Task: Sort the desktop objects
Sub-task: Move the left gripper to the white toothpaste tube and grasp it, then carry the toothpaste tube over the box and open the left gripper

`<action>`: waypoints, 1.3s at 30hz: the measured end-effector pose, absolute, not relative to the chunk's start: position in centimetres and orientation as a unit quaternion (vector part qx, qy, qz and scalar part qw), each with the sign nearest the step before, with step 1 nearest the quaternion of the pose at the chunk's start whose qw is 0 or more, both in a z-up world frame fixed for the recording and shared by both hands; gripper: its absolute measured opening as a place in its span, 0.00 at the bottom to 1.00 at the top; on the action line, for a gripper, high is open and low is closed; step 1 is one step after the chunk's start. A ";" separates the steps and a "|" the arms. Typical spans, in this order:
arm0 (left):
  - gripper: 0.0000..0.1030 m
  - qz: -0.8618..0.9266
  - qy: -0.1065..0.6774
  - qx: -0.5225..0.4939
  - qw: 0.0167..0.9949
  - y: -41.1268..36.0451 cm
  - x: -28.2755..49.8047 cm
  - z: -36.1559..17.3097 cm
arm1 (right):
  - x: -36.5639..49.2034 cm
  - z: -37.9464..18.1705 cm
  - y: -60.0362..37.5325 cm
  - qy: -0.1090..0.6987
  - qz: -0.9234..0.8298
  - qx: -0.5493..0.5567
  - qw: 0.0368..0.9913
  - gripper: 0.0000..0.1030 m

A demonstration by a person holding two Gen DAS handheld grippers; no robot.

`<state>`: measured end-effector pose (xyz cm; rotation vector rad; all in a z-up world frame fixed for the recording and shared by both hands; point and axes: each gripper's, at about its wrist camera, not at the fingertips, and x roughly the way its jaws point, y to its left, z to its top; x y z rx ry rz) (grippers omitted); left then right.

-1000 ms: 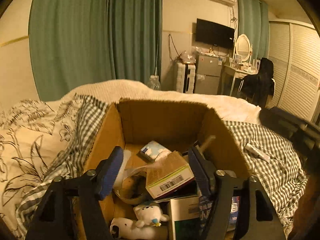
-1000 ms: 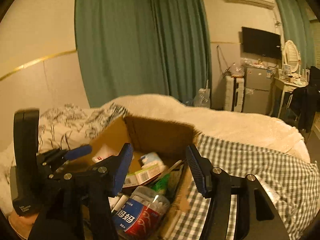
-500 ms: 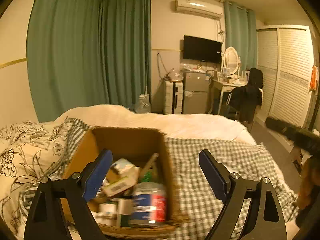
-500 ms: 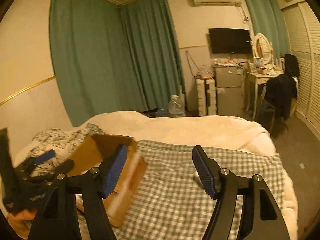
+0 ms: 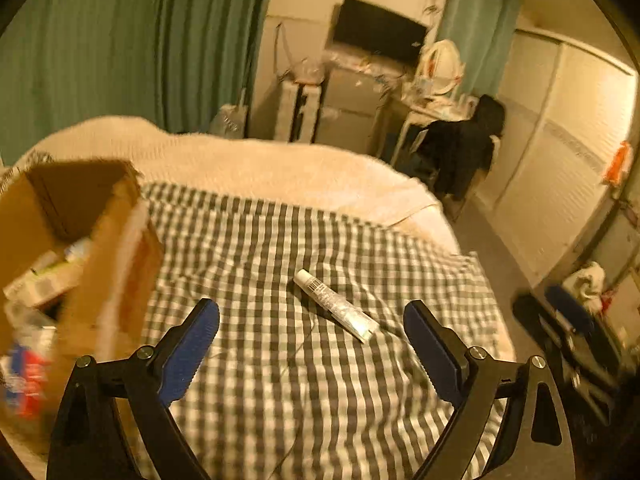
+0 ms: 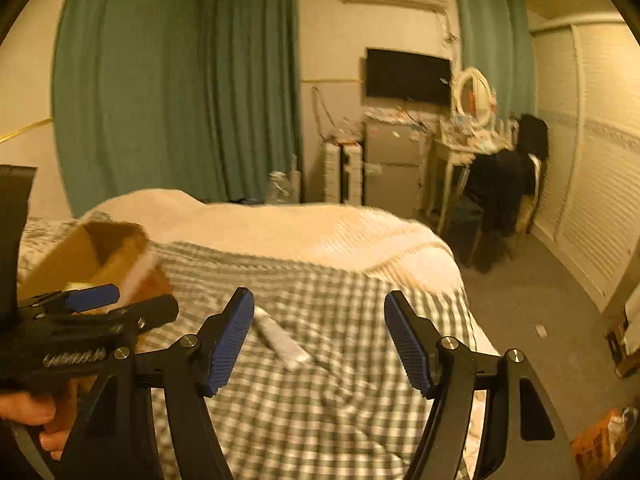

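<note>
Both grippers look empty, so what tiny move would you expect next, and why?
Probably the left gripper eases forward toward the white tube. It lies alone on the checked blanket, outside the cardboard box, and the open jaws already frame it.

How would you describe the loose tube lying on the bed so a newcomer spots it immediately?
Start at the grey-and-white checked blanket covering the bed, to the right of the open brown cardboard box. The slim white squeeze tube lies flat and diagonal there. It is the only loose item on the blanket; everything else sits inside the box.
</note>
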<state>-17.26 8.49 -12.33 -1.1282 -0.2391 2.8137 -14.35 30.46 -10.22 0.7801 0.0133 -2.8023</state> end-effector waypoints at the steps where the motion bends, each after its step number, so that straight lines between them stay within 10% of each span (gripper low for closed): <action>1: 0.91 0.921 -0.080 -0.378 0.043 9.2 -18.4 -13.5 | -15.2 -11.3 31.0 -0.007 -0.953 0.282 0.112 0.66; 13: 0.78 0.882 -0.062 -0.465 0.034 13.9 -27.8 -25.5 | -20.3 -18.5 32.7 -0.040 -0.923 0.361 0.122 0.65; 17: 0.33 0.885 -0.040 -0.461 0.057 14.8 -27.9 -25.7 | -20.6 -20.2 32.0 -0.023 -0.915 0.383 0.124 0.55; 23: 0.11 0.894 -0.013 -0.443 0.072 14.8 -24.9 -22.4 | -18.6 -18.3 30.8 -0.026 -0.925 0.354 0.135 0.52; 39: 0.11 0.941 0.002 -0.329 0.080 4.6 -11.6 -7.1 | -10.2 -5.9 23.3 -0.036 -0.957 0.235 0.165 0.52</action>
